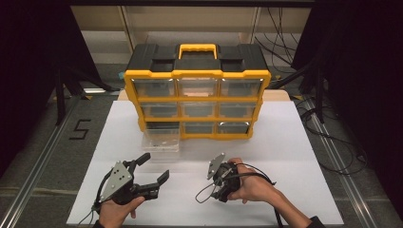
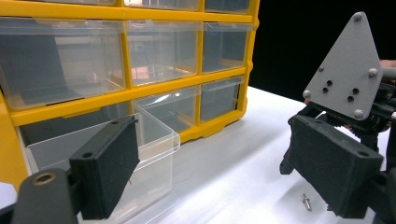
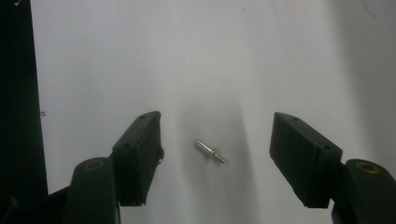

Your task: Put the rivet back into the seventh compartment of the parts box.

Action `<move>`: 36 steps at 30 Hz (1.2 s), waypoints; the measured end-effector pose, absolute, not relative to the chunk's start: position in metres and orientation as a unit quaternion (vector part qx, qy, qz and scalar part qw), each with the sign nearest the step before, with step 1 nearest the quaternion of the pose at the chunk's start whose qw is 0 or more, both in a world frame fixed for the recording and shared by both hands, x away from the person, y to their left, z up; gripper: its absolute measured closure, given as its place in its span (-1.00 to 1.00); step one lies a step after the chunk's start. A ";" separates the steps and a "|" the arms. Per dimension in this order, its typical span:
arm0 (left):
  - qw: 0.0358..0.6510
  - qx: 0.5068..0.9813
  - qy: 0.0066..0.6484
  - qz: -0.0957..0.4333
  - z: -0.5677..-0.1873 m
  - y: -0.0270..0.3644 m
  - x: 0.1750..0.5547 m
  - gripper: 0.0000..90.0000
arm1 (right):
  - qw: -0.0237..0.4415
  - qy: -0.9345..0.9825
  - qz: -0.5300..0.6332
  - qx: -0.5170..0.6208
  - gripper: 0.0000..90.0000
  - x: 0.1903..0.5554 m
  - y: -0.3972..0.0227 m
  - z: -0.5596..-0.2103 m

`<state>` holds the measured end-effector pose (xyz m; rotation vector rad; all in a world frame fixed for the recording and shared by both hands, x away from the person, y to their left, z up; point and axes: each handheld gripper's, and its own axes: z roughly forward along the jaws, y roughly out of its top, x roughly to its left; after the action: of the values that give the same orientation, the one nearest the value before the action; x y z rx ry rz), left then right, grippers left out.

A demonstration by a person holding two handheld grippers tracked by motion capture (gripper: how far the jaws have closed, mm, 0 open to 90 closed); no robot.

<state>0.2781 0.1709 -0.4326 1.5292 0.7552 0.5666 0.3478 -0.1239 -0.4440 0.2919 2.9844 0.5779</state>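
- Where the right gripper [image 3: 215,154] points down at the white tabletop [image 3: 210,56], a small metal pin [image 3: 209,151] lies flat between its two black jaws, touching neither.
- In the right gripper view the pin's long axis runs on a slant, from upper left to lower right; its thick, rounded end points to the upper left and its thin stem to the lower right, toward the right-hand jaw.
- The right gripper is released: its jaws stand wide on either side of the pin, with bare table between each pad and the pin.
- In the left gripper view the same pin [image 2: 306,202] lies on the table just below the right gripper [image 2: 327,140], close to the left gripper's own right-hand jaw.
- The left gripper [image 1: 153,169] is likewise released, its jaws spread wide with nothing between them, held by the left hand [image 1: 116,211] near the table's front edge.
- The right hand [image 1: 254,186] holds the right gripper [image 1: 219,178] near the table's middle, well apart from the left one.
- Behind both stands a yellow and black drawer cabinet [image 1: 197,92] with clear drawers.
- One clear drawer [image 1: 161,141] is pulled out at the cabinet's lower left and rests on the table, in front of the left gripper.
- Nothing lies between the pin and the jaws around it.
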 end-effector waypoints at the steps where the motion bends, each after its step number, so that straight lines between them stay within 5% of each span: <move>1: 0.623 0.666 0.329 0.247 -0.433 0.171 0.278 -0.65 | 0.043 0.977 0.190 0.091 -0.20 0.348 -0.124 -0.445; 36: 0.622 0.667 0.328 0.246 -0.433 0.170 0.278 -0.65 | 0.023 0.984 0.151 0.087 0.75 0.357 -0.126 -0.461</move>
<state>0.2780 0.1699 -0.4329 1.5331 0.7540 0.5646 0.3568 -0.1259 -0.4605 0.2706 3.0483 0.4663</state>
